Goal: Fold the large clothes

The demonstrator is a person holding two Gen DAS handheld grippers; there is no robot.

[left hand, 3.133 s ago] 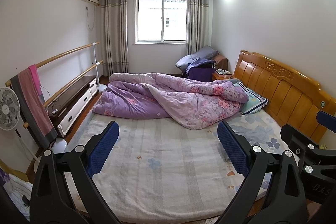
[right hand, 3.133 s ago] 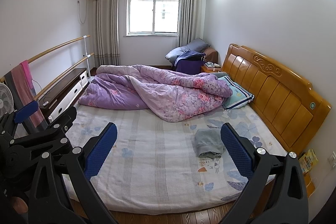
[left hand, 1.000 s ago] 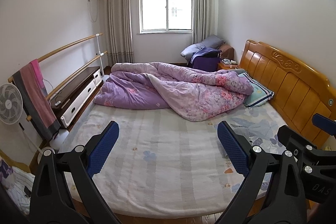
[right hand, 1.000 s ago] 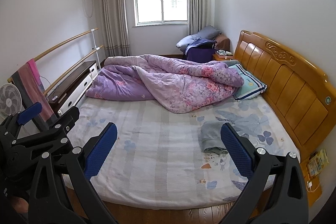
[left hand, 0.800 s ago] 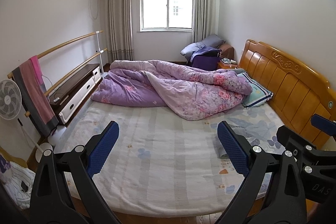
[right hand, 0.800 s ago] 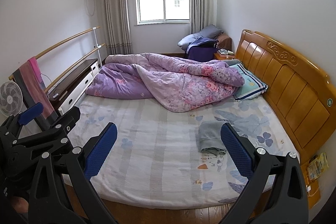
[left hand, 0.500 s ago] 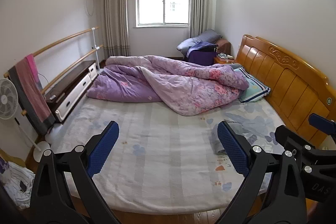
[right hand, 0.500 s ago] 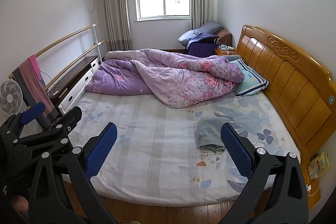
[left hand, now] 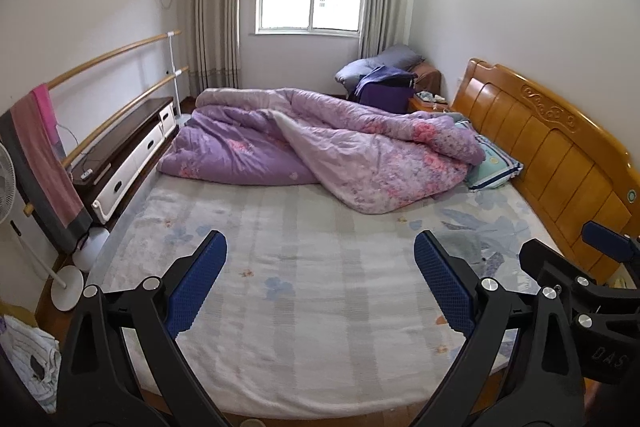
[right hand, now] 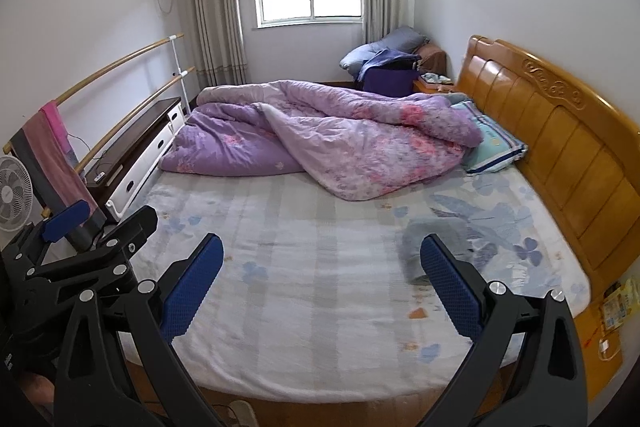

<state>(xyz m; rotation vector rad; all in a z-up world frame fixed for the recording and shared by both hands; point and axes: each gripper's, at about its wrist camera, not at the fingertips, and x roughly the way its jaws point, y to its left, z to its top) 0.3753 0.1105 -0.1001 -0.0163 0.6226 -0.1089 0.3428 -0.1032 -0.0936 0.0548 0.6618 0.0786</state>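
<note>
Right wrist, tongs (right hand: 320,283) apart, grey garment (right hand: 436,239) on bed (right hand: 320,307)

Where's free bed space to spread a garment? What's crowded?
Free: the striped sheet from the near edge up to the purple quilt, left of the grey garment. Crowded: the far half under the quilt, and the headboard side, with the pillow and garment. Both grippers, left gripper and right gripper, are open and empty.

Both the left gripper (left hand: 320,283) and the right gripper (right hand: 322,279) are black plastic frames with silver screws, their fingers faced in blue dimpled pads (left hand: 196,287), faint embossed lettering on one.
</note>
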